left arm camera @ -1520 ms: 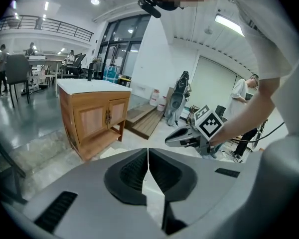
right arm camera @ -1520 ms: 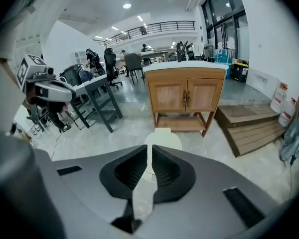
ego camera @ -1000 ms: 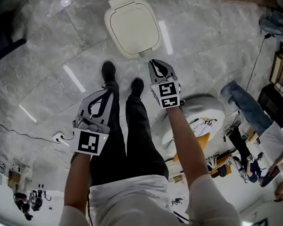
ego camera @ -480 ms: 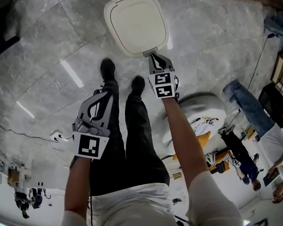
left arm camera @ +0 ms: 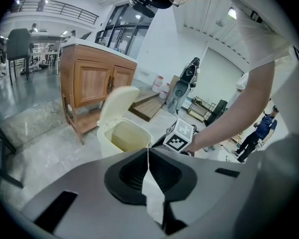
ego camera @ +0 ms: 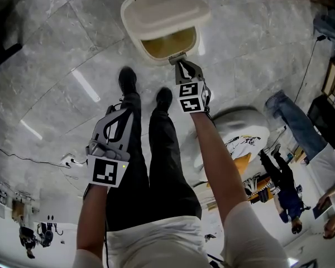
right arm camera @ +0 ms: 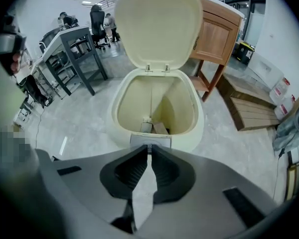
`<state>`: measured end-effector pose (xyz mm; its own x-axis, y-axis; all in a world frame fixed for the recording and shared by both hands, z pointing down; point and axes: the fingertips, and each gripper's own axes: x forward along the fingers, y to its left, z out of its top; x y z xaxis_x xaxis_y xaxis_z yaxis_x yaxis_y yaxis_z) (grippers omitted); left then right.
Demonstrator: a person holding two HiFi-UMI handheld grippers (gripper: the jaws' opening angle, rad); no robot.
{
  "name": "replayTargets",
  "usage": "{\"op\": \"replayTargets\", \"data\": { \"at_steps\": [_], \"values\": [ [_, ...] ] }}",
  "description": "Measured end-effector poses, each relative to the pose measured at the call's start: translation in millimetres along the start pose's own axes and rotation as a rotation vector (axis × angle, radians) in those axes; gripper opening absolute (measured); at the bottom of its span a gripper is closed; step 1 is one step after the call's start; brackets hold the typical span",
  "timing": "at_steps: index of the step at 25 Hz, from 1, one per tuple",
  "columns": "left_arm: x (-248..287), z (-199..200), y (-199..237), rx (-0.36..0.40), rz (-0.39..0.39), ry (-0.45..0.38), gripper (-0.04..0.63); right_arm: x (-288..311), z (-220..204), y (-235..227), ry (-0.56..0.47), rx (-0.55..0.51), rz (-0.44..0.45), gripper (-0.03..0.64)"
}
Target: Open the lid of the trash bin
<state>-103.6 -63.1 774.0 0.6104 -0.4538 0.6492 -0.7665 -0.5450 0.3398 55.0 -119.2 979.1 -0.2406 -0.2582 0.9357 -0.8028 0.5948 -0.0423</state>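
The lid (ego camera: 163, 11) of the cream trash bin (ego camera: 138, 48) is now standing up on its rear hinge, where half a second ago it was lying flat and shut. From where I am watching, the bin's inside is showing open in the right gripper view. The right gripper (ego camera: 180, 65) is reaching down to the bin's front rim. Its jaws are squeezed together on nothing, and their tips are sitting at the grey push button (right arm camera: 150, 140), seemingly touching it. I am reading that press as what sprang the catch. The left gripper (ego camera: 126, 110) is hanging by the person's left leg, well apart from the bin, jaws closed and empty. The bin is standing on the marble floor (ego camera: 56, 49), just ahead of the person's shoes. With the lid raised, the task is looking essentially done.
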Motion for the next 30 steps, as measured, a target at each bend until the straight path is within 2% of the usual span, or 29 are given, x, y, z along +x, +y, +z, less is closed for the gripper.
{"op": "replayTargets", "data": {
  "at_steps": [4,8,12,18,22,30],
  "values": [
    [-2.6,0.2,-0.5,-0.005,0.004,-0.007,0.021,-1.6,6.7,2.1,-0.002,0.043,0.045,0.037],
    [-9.2,9.7,-2.7,-0.032,0.011,-0.012,0.021,-23.6,22.9,-5.0,-0.030,0.068,0.033,0.037],
    [-20.3,28.6,-6.2,-0.006,0.014,-0.014,0.021,-61.5,43.8,-10.7,-0.081,0.067,0.030,0.037],
    [-50.6,62.8,-17.5,-0.004,0.047,-0.026,0.021,-140.4,77.0,-3.9,-0.156,0.058,0.035,0.037],
    [-70.8,97.4,-25.1,0.001,0.093,-0.074,0.021,-198.0,110.7,-7.0,-0.238,0.025,0.042,0.037],
    [-125.5,143.0,-79.3,-0.041,0.157,-0.162,0.021,-323.9,137.8,-12.4,-0.378,0.013,0.071,0.035]
  ]
}}
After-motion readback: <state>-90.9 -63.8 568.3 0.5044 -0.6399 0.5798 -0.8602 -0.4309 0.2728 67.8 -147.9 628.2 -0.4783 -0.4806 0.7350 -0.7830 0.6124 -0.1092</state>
